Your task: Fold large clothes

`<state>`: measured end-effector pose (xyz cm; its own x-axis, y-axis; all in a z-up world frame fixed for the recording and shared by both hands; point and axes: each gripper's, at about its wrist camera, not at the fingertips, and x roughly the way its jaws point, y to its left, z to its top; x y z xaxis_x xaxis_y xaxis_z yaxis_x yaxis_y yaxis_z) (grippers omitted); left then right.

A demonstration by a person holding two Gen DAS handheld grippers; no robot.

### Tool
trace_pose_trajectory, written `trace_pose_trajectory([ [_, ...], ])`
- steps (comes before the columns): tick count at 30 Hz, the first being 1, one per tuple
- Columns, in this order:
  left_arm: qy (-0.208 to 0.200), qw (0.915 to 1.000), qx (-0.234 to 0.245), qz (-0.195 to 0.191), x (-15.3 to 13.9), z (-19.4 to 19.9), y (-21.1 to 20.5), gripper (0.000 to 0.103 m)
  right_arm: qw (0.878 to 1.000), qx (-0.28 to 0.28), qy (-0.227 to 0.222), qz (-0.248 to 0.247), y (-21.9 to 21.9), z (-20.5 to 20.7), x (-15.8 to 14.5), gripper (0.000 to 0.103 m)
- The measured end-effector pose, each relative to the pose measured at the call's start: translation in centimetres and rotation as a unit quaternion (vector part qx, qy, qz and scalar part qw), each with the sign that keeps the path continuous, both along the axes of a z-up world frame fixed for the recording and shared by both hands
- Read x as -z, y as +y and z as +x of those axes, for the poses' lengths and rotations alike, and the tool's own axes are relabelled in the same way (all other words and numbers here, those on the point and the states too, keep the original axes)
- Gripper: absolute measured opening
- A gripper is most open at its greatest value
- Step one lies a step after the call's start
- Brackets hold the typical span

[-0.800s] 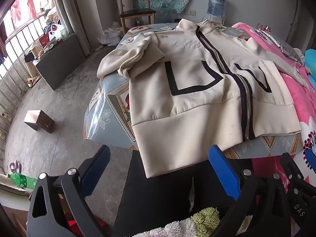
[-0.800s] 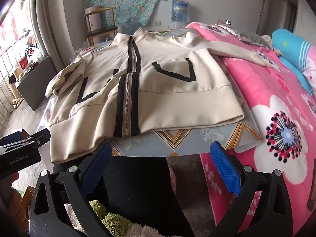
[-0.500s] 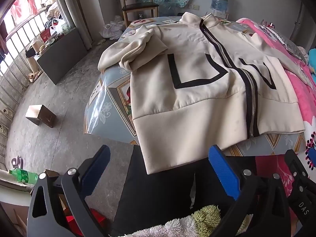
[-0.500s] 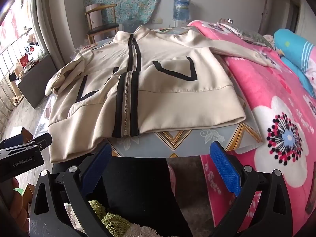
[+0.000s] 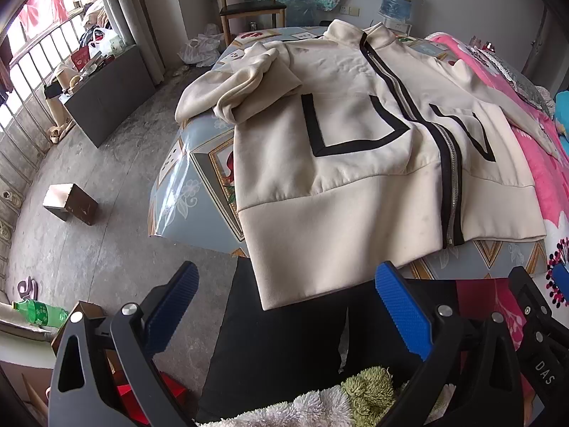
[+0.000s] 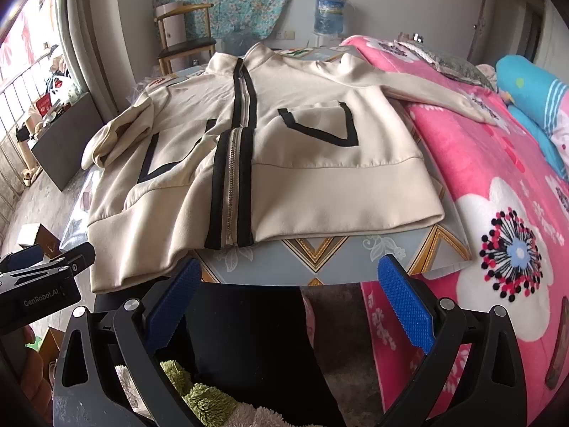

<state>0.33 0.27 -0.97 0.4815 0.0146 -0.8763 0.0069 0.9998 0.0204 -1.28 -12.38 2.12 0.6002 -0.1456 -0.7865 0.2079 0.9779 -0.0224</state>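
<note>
With both tools' jaws wide and empty, the left gripper (image 5: 284,306) & right gripper (image 6: 288,297) hover short of the cream zip-front jacket w/ black trim (image 5: 373,163), spread front-up on the blue patterned table (image 6: 355,249). Advice: fold sleeves inward first, gripping single layers nr. the cuffs.

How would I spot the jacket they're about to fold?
Find the pink flowered blanket; beside it stands a table with a blue patterned cover. The jacket lies spread on it, hem hanging over the near edge: the only cream garment, with a black-edged zip and black pocket stripes.
</note>
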Motion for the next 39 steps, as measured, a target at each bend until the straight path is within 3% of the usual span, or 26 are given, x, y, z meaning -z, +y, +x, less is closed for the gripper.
trace_pose_trajectory([
  [39, 0.005, 1.0000, -0.002, -0.001, 0.16, 0.02, 0.09, 0.098, 1.000, -0.001, 0.004, 0.007, 0.01, 0.41, -0.80, 0.096],
])
